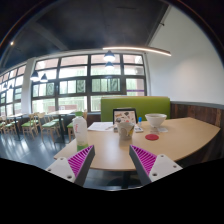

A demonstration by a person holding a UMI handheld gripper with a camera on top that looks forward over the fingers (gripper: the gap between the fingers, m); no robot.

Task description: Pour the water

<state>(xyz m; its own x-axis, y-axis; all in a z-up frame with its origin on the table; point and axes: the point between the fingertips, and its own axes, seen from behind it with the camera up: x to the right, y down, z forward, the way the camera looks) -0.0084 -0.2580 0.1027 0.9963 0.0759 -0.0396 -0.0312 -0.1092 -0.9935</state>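
Gripper (112, 163) spread and empty, nothing poured yet.
We see the cup (125, 129) at twelve o'clock on the table (180, 140); reaching and pouring remain.

A light wooden table (170, 140) with a rounded edge was seen beyond the fingers, and several things were set directly on its top. A pale jug (80, 127) was placed toward one side, a patterned cup (125, 129) near the middle, and a white bowl (155, 122) further back, with a small red disc (151, 137) lying flat just in front of the bowl. A sheet of white paper (100, 127) was laid between the jug and the cup.
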